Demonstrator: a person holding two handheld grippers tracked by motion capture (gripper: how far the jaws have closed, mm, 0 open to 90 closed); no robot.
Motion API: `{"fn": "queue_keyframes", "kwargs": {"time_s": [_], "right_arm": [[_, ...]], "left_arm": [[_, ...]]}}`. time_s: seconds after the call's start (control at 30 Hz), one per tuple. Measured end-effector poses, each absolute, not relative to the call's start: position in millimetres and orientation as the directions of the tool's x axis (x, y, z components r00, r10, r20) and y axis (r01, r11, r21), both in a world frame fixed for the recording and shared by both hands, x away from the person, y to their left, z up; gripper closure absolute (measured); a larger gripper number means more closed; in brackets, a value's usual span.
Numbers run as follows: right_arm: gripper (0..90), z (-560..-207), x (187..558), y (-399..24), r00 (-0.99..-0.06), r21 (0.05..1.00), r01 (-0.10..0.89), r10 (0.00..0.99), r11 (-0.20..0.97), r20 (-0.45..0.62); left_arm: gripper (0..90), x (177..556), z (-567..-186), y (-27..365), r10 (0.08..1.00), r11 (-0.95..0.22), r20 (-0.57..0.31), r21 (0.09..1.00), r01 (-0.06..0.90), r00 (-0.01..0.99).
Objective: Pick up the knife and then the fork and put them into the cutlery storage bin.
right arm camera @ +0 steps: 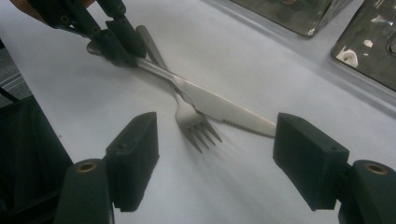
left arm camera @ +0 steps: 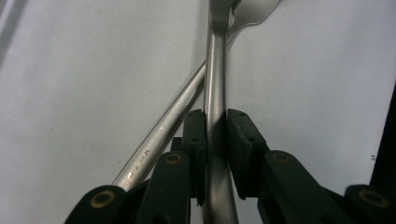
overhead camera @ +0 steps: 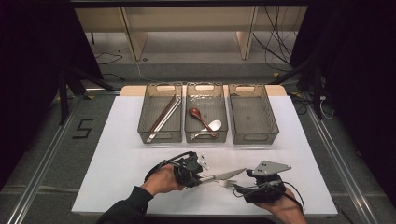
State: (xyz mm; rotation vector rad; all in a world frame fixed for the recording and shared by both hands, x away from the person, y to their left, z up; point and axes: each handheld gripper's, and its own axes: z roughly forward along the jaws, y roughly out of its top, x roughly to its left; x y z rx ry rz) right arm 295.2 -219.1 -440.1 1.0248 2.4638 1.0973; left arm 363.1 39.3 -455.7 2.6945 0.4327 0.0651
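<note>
two utensils lie crossed on the white table (overhead camera: pixel 116 154). left gripper (right arm camera: pixel 122 46) pinches the knife (right arm camera: pixel 219 106) by its handle; right gripper (right arm camera: pixel 215 161) stands spread, holding nothing. risk: lifting the knife could drag the fork (right arm camera: pixel 194 122) beneath it.

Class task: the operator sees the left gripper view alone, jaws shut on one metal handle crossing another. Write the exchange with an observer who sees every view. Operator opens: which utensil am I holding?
Observer: The left gripper holds the knife; its serrated blade points toward the right gripper.
Operator: And the crossing handle?
Observer: That is the fork, lying under the knife on the table.
Operator: Is the right gripper busy?
Observer: No, its jaws stand open, holding nothing, facing the fork's tines.
</note>
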Motion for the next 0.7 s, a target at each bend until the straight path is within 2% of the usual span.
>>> {"fn": "queue_keyframes", "kwargs": {"time_s": [0.53, 0.7], "right_arm": [[31.8, -440, 294, -214, -0.727, 0.737, 0.484, 0.685, 0.471, 0.04], [32.3, -441, 293, -203, -0.743, 0.745, 0.437, 0.669, 0.504, -0.016]], "left_arm": [[77.6, 362, -452, 41, 0.326, -0.855, -0.016, 0.423, 0.301, 0.945], [77.7, 362, -450, 41, 0.326, -0.857, -0.015, 0.417, 0.302, 0.945]]}}
